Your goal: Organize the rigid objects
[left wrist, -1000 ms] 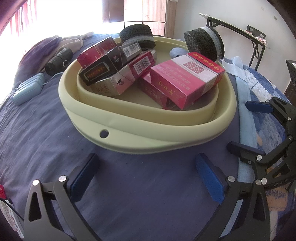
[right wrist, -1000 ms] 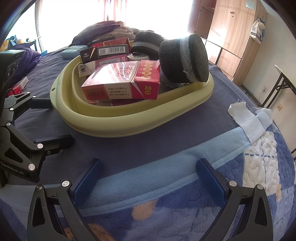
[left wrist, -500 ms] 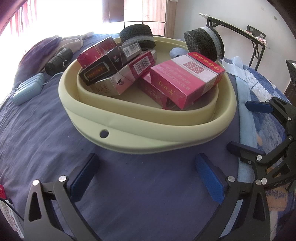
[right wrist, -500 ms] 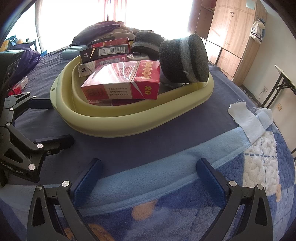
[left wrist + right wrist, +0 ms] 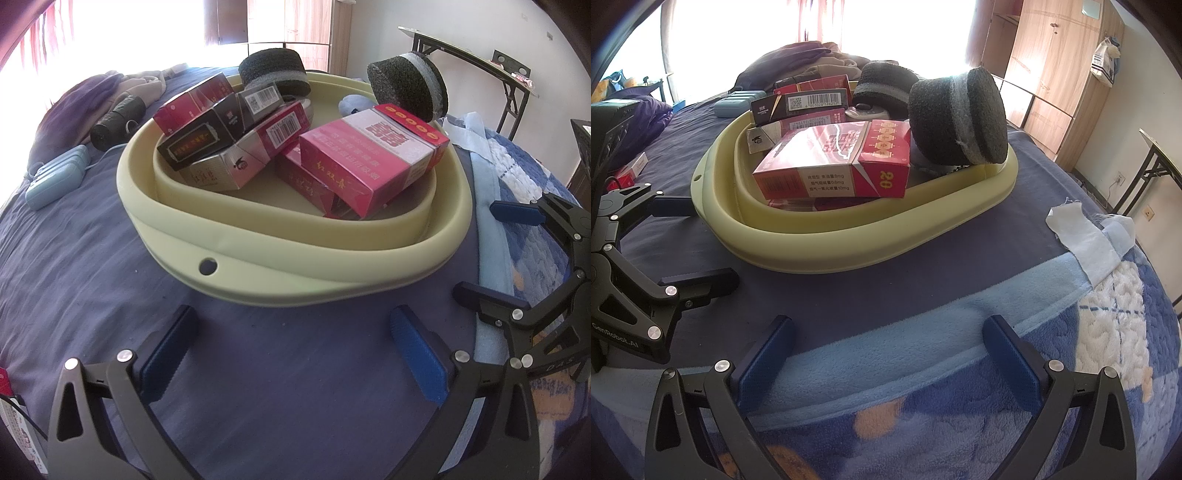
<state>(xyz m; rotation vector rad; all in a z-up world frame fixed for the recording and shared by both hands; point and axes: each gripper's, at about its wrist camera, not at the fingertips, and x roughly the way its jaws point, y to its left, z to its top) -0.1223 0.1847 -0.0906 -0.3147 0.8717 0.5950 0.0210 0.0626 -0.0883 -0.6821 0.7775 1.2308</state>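
Honestly, with my left gripper (image 5: 291, 354) and right gripper (image 5: 886, 354) both spread wide and empty short of the basin (image 5: 295, 273), I feared nudging its rim would topple the 2 foam rollers (image 5: 958, 118) perched behind the boxes (image 5: 373, 162) piled inside it.

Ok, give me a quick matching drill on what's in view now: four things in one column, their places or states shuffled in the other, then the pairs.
Things:
1. basin
2. big red box
3. tilted foam roll
4. left gripper

Places or states:
A. leaning on the basin's rim
B. open, holding nothing
C. on the dark blue bedsheet
D. lying on top of other boxes

Pairs: 1-C, 2-D, 3-A, 4-B
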